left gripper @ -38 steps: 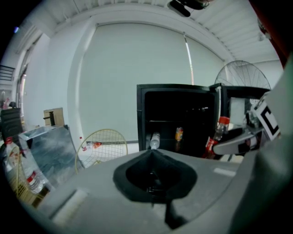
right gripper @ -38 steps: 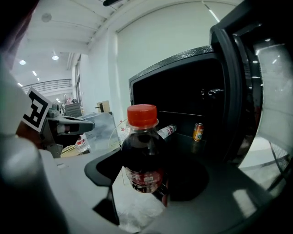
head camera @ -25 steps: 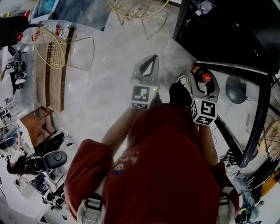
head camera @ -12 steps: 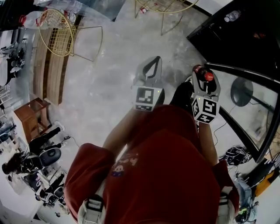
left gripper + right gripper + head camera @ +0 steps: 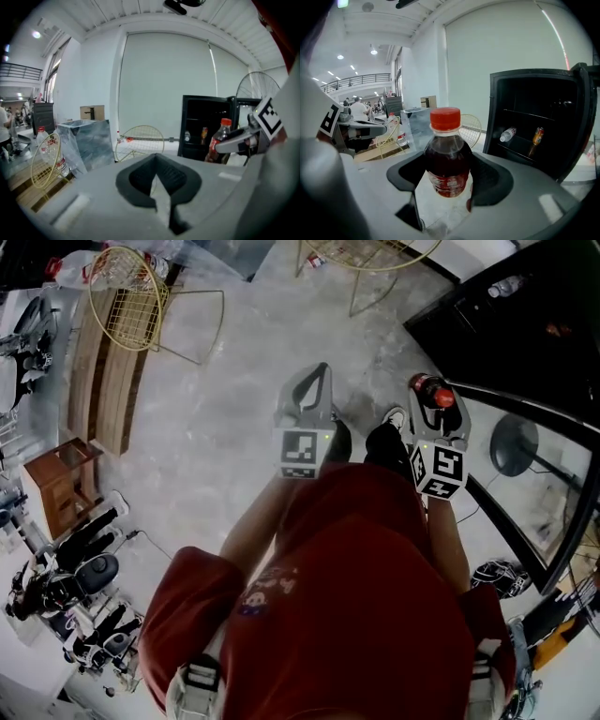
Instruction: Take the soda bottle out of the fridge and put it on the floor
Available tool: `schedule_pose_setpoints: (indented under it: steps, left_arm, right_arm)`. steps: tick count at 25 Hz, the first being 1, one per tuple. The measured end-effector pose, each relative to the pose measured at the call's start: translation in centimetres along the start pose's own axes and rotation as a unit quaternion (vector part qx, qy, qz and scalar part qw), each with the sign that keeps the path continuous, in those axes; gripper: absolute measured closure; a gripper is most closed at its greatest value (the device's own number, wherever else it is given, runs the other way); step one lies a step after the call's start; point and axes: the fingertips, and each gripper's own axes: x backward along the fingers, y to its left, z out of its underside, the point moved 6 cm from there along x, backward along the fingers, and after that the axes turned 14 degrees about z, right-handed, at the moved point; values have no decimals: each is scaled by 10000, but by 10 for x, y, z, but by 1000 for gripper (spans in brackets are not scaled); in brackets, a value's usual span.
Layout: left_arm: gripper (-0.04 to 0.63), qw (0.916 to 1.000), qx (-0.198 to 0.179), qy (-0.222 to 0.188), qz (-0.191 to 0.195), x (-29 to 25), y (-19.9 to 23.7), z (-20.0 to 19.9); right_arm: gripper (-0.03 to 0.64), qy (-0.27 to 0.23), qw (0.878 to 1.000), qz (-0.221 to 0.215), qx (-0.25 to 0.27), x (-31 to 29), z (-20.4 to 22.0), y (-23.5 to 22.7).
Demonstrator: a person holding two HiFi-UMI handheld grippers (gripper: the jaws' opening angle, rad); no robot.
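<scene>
The soda bottle (image 5: 446, 164), dark cola with a red cap, stands upright between my right gripper's (image 5: 447, 157) dark pads, which are shut on its body. From the head camera the bottle (image 5: 441, 397) and right gripper (image 5: 429, 388) hang over the grey floor (image 5: 225, 409), just left of the open black fridge (image 5: 506, 306). My left gripper (image 5: 322, 371) is beside it on the left, shut, with nothing in it. The left gripper view shows its tips (image 5: 157, 161) meeting, and the bottle (image 5: 219, 140) off to the right.
The fridge (image 5: 534, 126) still holds a water bottle lying down (image 5: 508, 134) and a can (image 5: 537, 136). Its glass door (image 5: 530, 484) swings out at the right. Gold wire chairs (image 5: 131, 296), a wooden bench (image 5: 103, 381) and clutter stand at the left. The person's shoes (image 5: 389, 432) are below the grippers.
The head view has swung, so the fridge sits further up and right. The right gripper keeps the bottle; the left one has shifted slightly left.
</scene>
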Motion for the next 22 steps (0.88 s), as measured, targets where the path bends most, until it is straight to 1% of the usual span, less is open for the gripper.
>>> schedule_pose_setpoints:
  steps: [9,11,14,18,22]
  left_arm:
    - [595,9996,264,-56,-66,-12,-14,0]
    - [595,9996,278,-57,-50,-19,-15,2]
    - [595,9997,244,64,-22,-33,-15,8]
    - [595,9995,282,115,8,-58,-15,29]
    - [595,9993,321,161,45,-84,-12,62]
  right_arm:
    - [318,92,9999,-141,32,-6,6,-19]
    - [318,118,9997,-194,98,-12,10,-22]
    - [318,183,9991,-297,247,-25,18,-27]
    - [318,310,9983,-369,328,-45,38,-35]
    - [318,478,9977,-386,285,-66,69,-38]
